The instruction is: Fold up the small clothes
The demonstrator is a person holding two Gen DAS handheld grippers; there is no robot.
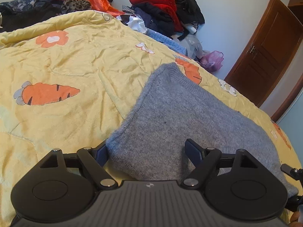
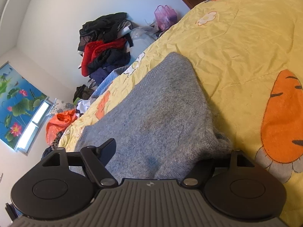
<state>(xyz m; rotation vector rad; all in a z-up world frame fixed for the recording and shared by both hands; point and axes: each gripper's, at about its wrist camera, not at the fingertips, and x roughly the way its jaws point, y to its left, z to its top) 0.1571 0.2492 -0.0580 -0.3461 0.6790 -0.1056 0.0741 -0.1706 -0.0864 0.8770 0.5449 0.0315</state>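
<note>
The bed [image 1: 75, 66] is covered by a wrinkled yellow quilt printed with carrots and flowers. A grey knitted garment [image 1: 180, 117] is laid flat on it. Heaped clothes [image 1: 166, 9] are piled at its far edge.

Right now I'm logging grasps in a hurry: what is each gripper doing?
Left gripper: open, fingers spread around the near edge of the grey knit garment.
Right gripper: open, fingers astride the same garment's near edge, one hidden under it.
</note>
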